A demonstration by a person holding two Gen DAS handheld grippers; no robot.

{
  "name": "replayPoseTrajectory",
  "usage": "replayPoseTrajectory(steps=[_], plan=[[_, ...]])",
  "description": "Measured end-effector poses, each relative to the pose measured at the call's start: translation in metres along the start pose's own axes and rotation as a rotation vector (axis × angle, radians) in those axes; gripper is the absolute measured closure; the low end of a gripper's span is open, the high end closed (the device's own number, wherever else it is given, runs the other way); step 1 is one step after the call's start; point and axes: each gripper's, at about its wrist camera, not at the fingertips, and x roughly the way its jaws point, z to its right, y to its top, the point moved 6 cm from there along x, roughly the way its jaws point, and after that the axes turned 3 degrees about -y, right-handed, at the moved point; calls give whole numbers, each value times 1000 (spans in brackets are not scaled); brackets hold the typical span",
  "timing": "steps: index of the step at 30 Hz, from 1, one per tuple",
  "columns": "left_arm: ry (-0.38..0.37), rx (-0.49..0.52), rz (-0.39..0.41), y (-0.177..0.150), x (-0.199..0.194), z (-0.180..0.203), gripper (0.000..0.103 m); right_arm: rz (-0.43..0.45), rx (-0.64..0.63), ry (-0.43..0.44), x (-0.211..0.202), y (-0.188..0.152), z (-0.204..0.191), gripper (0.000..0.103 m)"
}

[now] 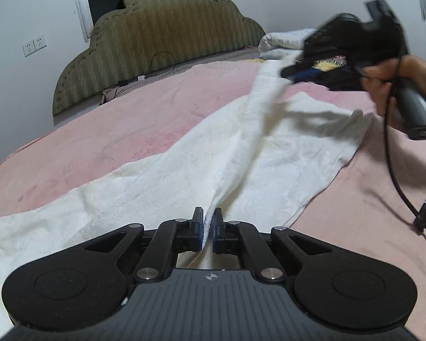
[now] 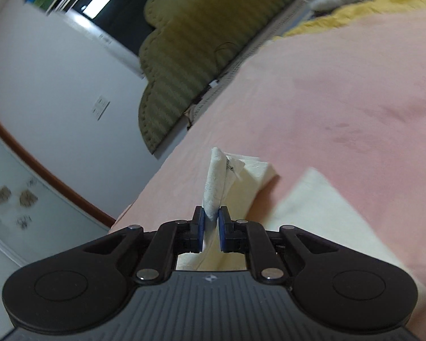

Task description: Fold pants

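At the bottom centre of the left wrist view, the left hand-held gripper [image 1: 208, 221] is closed to a narrow gap on a ridge of the white pants [image 1: 184, 170]; the cloth runs from it up the middle of the frame, spread over the pink bed [image 1: 113, 119]. At the upper right, blurred, the right hand-held gripper [image 1: 295, 69] pinches another edge and lifts it clear of the bed; its own view shows its jaws nearly closed on a rolled hem [image 2: 217, 182] at centre. The raised leg hangs taut between the two grips; a hard pull could probably slip the thin fold out, or drag the flat leg askew.
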Motion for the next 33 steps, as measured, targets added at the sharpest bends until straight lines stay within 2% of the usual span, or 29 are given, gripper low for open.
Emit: replayPoseTrajectory(steps=[2, 5, 6, 7, 10, 13, 14, 16, 17, 21, 23, 26, 28, 29, 30, 31, 33], plan=[[10, 8, 0, 1, 2, 1, 82, -24, 31, -6, -2, -2, 17, 91], [22, 41, -3, 5, 7, 4, 80, -46, 104, -5, 2, -9, 36, 89], [27, 57, -5, 6, 8, 5, 79, -50, 137, -1, 6, -11, 40, 86], [35, 76, -5, 7, 10, 7, 78, -51, 163, 2, 9, -14, 42, 79], [60, 132, -7, 8, 14, 15, 77, -35, 166, 17, 19, -13, 39, 67], [74, 165, -7, 10, 17, 21, 77, -19, 153, -4, 27, -7, 35, 66], [77, 172, -9, 10, 18, 22, 77, -20, 148, -9, 30, -6, 34, 67], [78, 173, -14, 9, 19, 23, 88, -25, 140, -19, 32, -5, 33, 85], [73, 159, -18, 9, 20, 22, 89, -32, 140, -26, 33, -4, 33, 88], [80, 62, -22, 13, 21, 7, 90, -90, 101, -20, 51, 14, 9, 92], [136, -5, 9, 19, 15, -7, 91, -95, 9, -14, 60, 31, -27, 94], [302, -115, 144, 34, -10, -35, 89, 32, -126, 203, 33, 56, -103, 94], [369, -165, 232, 42, -30, -47, 86, 149, -214, 351, -3, 62, -134, 94], [377, -172, 257, 43, -37, -49, 85, 179, -233, 374, -16, 61, -136, 94], [365, -151, 251, 43, -39, -46, 87, 190, -238, 343, -25, 60, -129, 94], [336, -95, 204, 42, -34, -39, 87, 182, -230, 276, -27, 57, -114, 94], [265, 11, 120, 32, -23, -19, 84, 126, -190, 76, -23, 49, -62, 94]])
